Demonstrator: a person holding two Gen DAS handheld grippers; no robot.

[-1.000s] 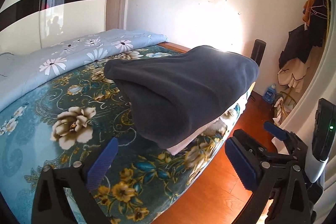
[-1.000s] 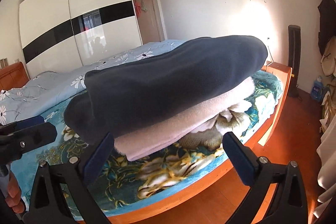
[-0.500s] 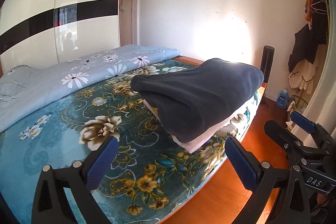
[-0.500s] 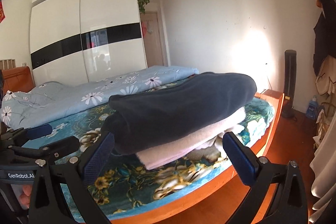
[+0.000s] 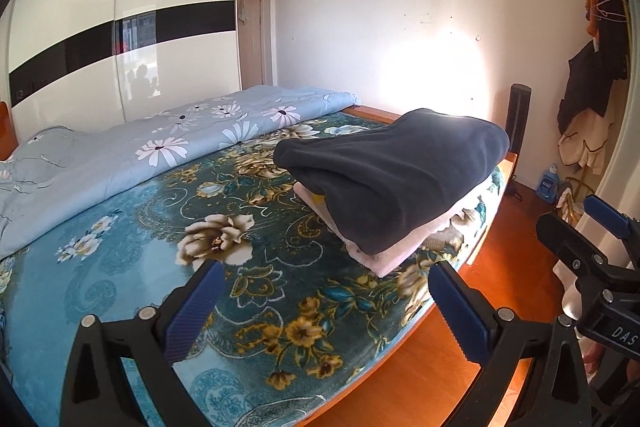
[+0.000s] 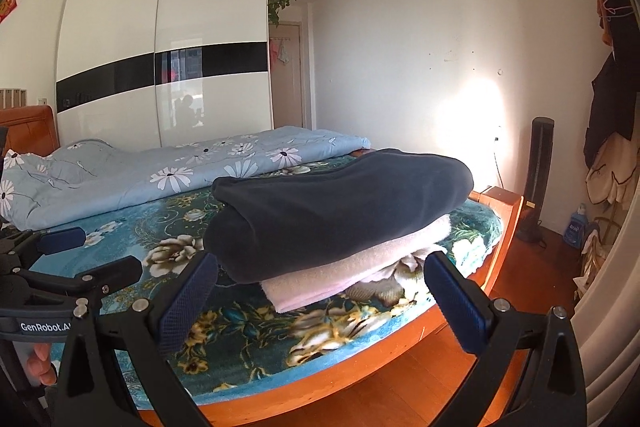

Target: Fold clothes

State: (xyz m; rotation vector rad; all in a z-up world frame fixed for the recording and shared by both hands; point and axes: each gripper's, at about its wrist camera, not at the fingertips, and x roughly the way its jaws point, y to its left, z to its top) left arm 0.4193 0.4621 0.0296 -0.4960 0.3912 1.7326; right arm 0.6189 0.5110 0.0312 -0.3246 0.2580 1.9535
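Note:
A folded dark navy garment (image 5: 396,171) (image 6: 340,211) lies on top of a folded pale pink one (image 5: 400,247) (image 6: 344,275), stacked near the foot corner of the bed (image 5: 120,267). My left gripper (image 5: 324,311) is open and empty, held back from the stack above the floral bedspread's edge. My right gripper (image 6: 320,303) is also open and empty, a short way in front of the stack. The right gripper (image 5: 592,243) shows at the right edge of the left wrist view. The left gripper (image 6: 76,259) shows at the left of the right wrist view.
A light blue daisy quilt (image 5: 140,155) lies bunched along the bed's far side. A white and black wardrobe (image 6: 160,59) stands behind. A black tower fan (image 6: 538,179), hanging clothes (image 5: 592,99) and a blue bottle (image 6: 576,225) stand to the right, above orange wooden floor (image 6: 520,291).
Both grippers have drawn back and risen away from the stack, which now looks smaller and farther. The stack itself has not moved.

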